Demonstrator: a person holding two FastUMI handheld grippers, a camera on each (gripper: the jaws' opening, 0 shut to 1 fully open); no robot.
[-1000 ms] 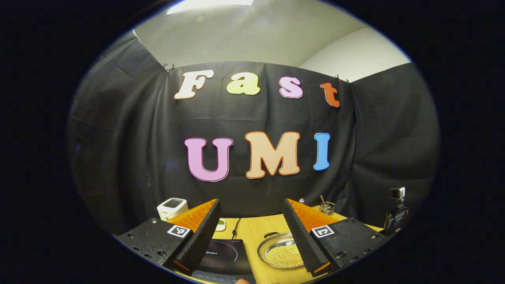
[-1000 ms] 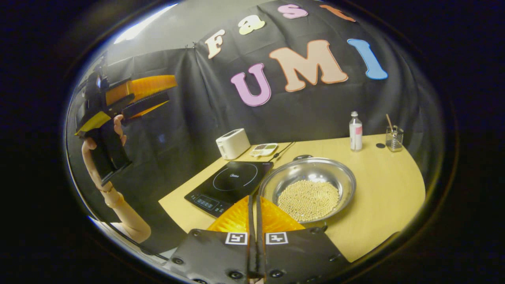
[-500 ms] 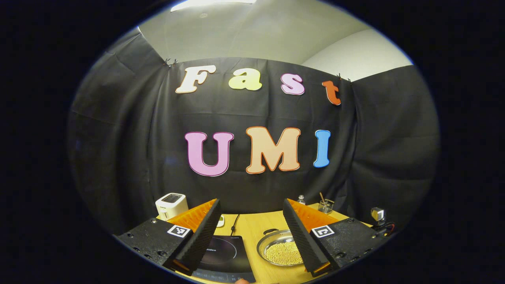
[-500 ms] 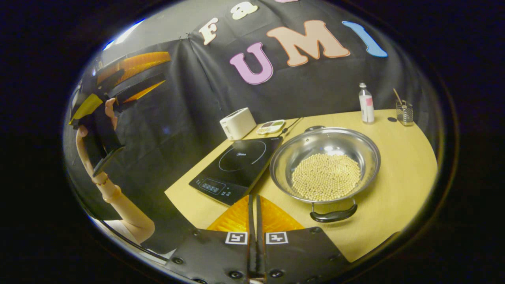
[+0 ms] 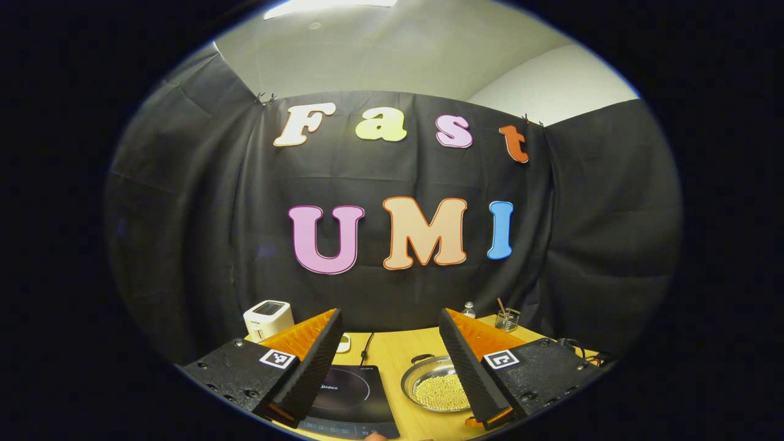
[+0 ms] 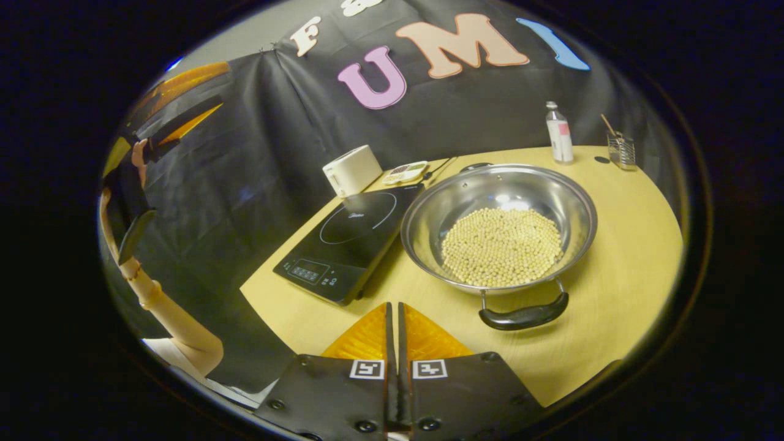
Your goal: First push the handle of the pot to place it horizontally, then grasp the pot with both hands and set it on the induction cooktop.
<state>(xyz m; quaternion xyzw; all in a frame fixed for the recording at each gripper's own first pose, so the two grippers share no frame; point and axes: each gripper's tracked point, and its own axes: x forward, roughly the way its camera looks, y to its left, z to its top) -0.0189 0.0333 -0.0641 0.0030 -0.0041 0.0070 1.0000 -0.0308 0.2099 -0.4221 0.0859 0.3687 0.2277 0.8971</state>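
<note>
In the left gripper view, the left gripper [image 5: 389,343] holds its two wedge-shaped fingers wide apart with nothing between them; their inner pads are ribbed black rubber and their outer faces translucent orange plastic. Below and beyond them lies the pale wooden table [image 5: 392,355]. On it sits the flat black glass induction cooktop [image 5: 349,398] with a thin white ring, and just to its right the round, shiny steel pot [image 5: 438,389] holding a bed of small pale beads, partly hidden by one finger. A boxy white appliance [image 5: 268,317] stands at the table's far left corner, and a wire holder [image 5: 507,318] at the far right. In the right gripper view, the right gripper [image 6: 393,324] has its orange fingers pressed flat together, gripping nothing, low over the near table edge. The pot [image 6: 499,226] rests on the table beside the cooktop [image 6: 346,242], its rim very near the cooktop's edge; its curved black handle [image 6: 523,315] sticks out toward the camera on two steel posts. A clear bottle [image 6: 558,133] stands at the back. At far left, a hand [image 6: 131,184] holds the other gripper raised, well apart from the table.
</note>
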